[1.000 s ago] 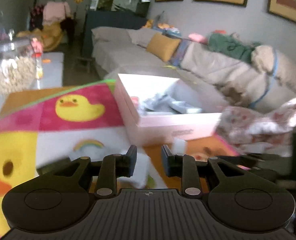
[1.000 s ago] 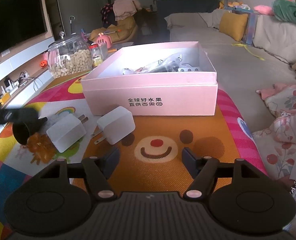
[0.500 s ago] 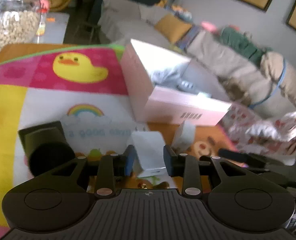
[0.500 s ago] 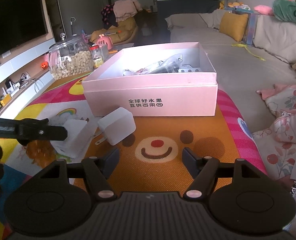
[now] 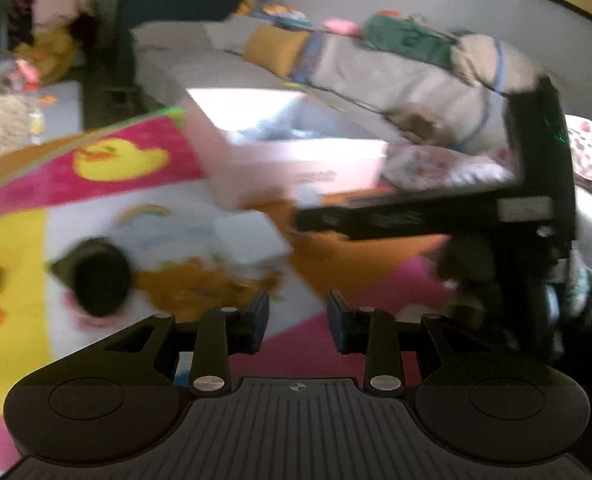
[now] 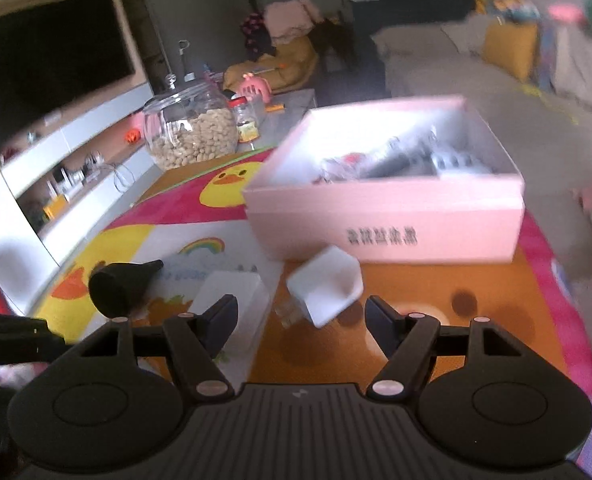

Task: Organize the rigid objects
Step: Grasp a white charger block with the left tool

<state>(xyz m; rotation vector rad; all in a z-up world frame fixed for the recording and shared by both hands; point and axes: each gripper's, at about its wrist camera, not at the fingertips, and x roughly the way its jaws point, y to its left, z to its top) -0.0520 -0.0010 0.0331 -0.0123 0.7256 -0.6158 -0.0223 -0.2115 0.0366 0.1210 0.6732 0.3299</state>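
We hold our left gripper [image 5: 298, 322] above the colourful play mat [image 5: 15, 264], its jaws a little apart with nothing between them; only mat shows in the gap. Our right gripper [image 6: 302, 320] has its jaws spread wide and also carries nothing.

In the right wrist view, one white charger block [image 6: 326, 286] lies on the orange part of the mat at about 12 o'clock from the right gripper, just ahead of the gap between the fingers, tilted on an edge with its prongs toward 8 o'clock. A second white charger block [image 6: 231, 294] lies just beside it at 9 o'clock, partly hidden behind the left fingertip of the right gripper. The black funnel [image 6: 119, 284] rests on its side at about 10 o'clock, spout toward the pink box [image 6: 392, 220]. That box stands open at 1 o'clock, just beyond the first block, with blurred grey items inside that we cannot identify.

In the left wrist view, everything is motion-blurred: the black funnel [image 5: 95, 276] sits at 10 o'clock from the left gripper, a white charger block [image 5: 251, 238] at 11 o'clock, the pink box [image 5: 296, 164] at 12 o'clock. The right gripper's black body [image 5: 436, 216] crosses at 2 o'clock, its tip near the box's front wall

A glass jar of nuts [image 6: 189, 132] stands off the mat at 11 o'clock in the right wrist view
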